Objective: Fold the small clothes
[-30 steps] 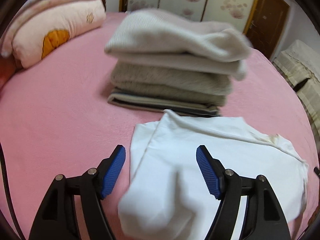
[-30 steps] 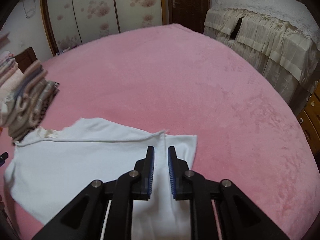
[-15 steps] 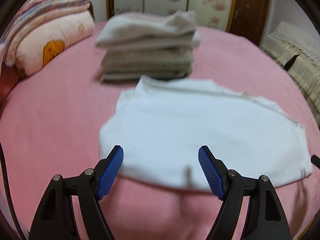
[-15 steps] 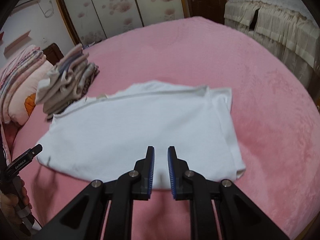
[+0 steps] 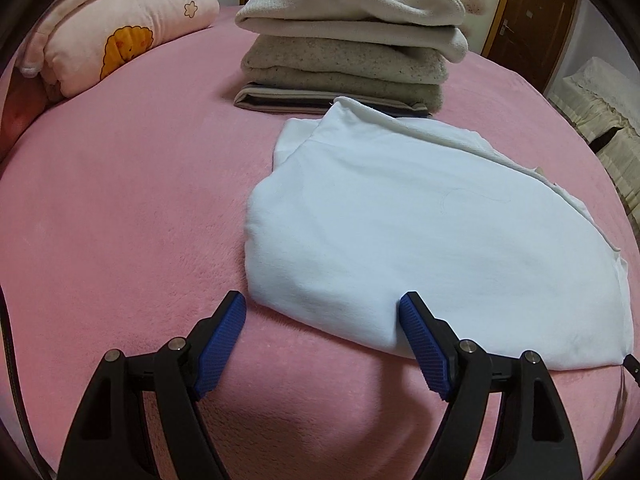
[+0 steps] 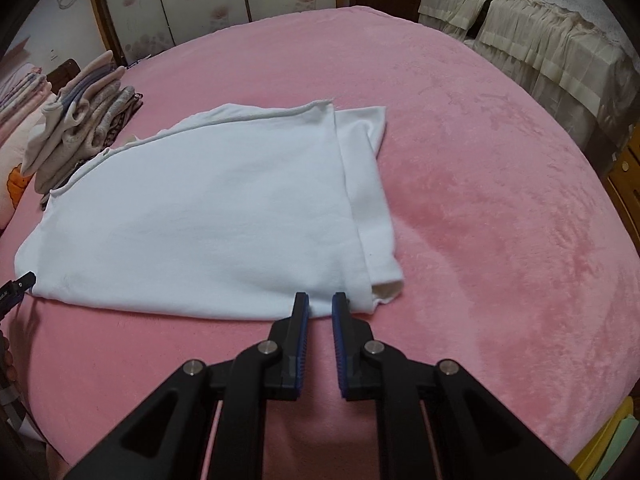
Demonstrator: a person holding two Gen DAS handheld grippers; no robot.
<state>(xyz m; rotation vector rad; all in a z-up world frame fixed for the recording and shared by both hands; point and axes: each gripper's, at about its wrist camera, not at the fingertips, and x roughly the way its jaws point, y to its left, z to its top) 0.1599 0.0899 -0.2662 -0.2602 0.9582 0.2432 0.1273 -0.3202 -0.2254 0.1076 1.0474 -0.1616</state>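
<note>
Left claw (image 5: 322, 312) wide, opening; right claw (image 6: 320, 306) nearly closed, empty, at white garment (image 6: 208, 216) edge.

I see a white garment (image 5: 432, 236), folded flat in layers, lying on the pink bed cover (image 5: 120, 200). Its far edge touches a stack of folded grey-beige clothes (image 5: 344, 48).
</note>
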